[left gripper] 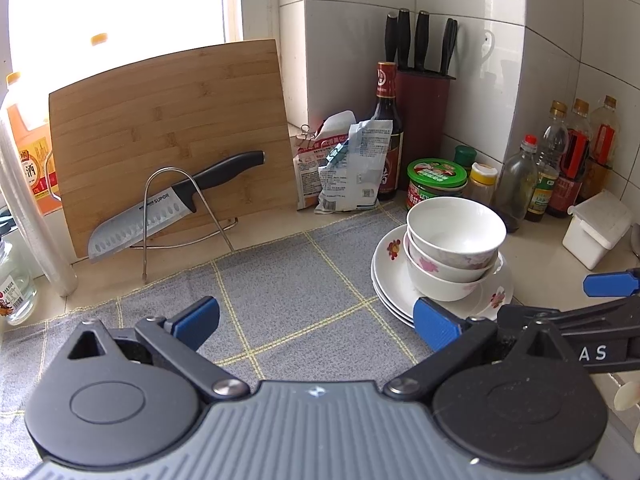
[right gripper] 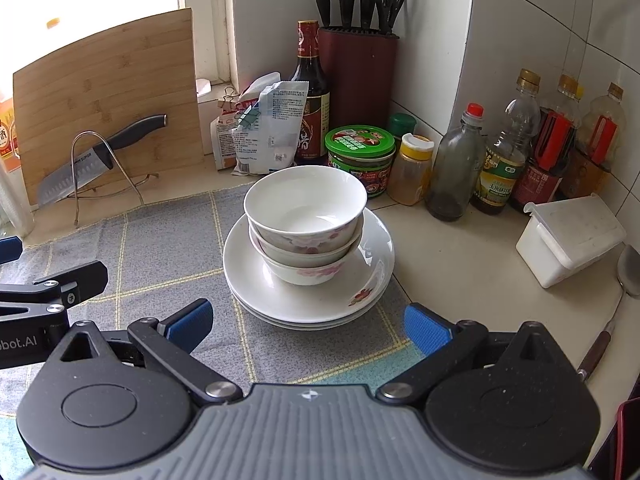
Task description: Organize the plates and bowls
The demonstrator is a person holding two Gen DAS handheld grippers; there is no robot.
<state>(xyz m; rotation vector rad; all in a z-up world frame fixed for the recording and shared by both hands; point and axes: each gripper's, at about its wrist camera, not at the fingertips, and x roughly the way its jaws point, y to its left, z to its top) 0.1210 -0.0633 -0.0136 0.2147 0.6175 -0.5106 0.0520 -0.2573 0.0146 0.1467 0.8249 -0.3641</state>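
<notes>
Bowls (right gripper: 306,220) nested on stacked plates (right gripper: 280,300) at the cloth's (right gripper: 160,260) right edge. Both tongs, left (left gripper: 316,324) and right (right gripper: 308,326), gaped wide, empty. Only the right view showed a spoon (right gripper: 628,268), its handle cut off.

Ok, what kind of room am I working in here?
Most likely a home kitchen counter: a knife block in the tiled corner, sauce and oil bottles along the wall, a cutting board with a knife propped by the window.

Bright daylight, blown-out window (left gripper: 116,4) upper left, sharp focus, fisheye-bent edges
</notes>
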